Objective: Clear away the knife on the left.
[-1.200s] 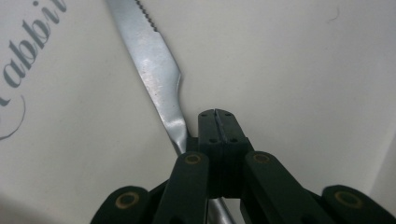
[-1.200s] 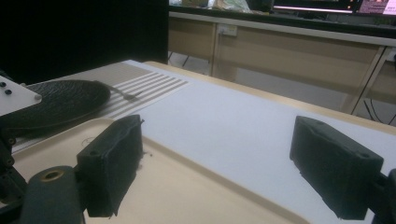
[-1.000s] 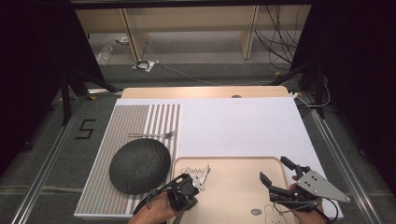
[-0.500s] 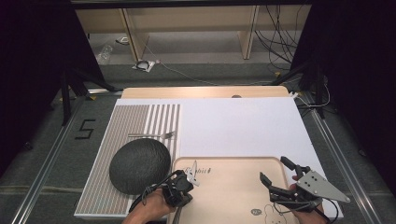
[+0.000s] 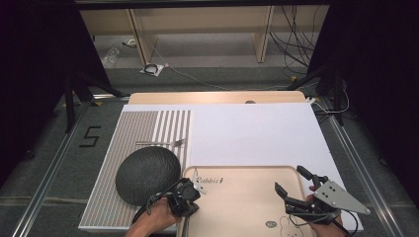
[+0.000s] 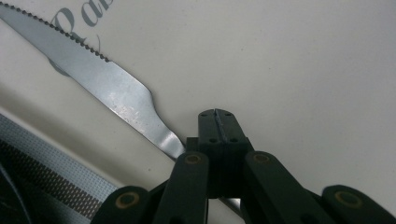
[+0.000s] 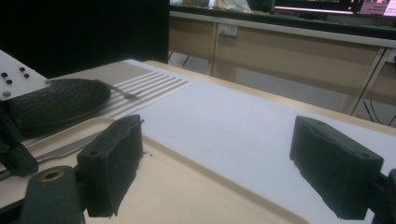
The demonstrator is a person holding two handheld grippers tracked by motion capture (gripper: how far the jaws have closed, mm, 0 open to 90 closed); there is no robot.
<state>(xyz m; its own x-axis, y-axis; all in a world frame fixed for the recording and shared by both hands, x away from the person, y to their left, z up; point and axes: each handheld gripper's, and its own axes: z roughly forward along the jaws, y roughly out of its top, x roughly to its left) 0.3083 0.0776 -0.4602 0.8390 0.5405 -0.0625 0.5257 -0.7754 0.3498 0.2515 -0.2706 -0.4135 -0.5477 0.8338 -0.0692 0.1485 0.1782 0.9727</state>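
Observation:
A steel knife [image 5: 196,176] with a serrated blade [image 6: 100,86] lies on the pale wooden tray [image 5: 242,197], near its left rim and the "Rabbit" lettering. My left gripper [image 5: 189,190] is low over the tray with its jaws pressed together [image 6: 217,113]. The knife's handle runs underneath them, and nothing shows between the tips. My right gripper [image 5: 290,180] hovers over the tray's right part with its jaws wide apart [image 7: 224,163] and nothing between them.
A dark round textured dish [image 5: 147,174] rests on the striped placemat [image 5: 148,126] left of the tray, with a fork [image 5: 160,143] beyond it. A white mat [image 5: 252,133] covers the table behind the tray. Floor rails and cables lie past the table.
My left gripper has shifted a little left, and the knife's tip has swung from pointing far-right to nearly straight away. The right gripper has barely moved.

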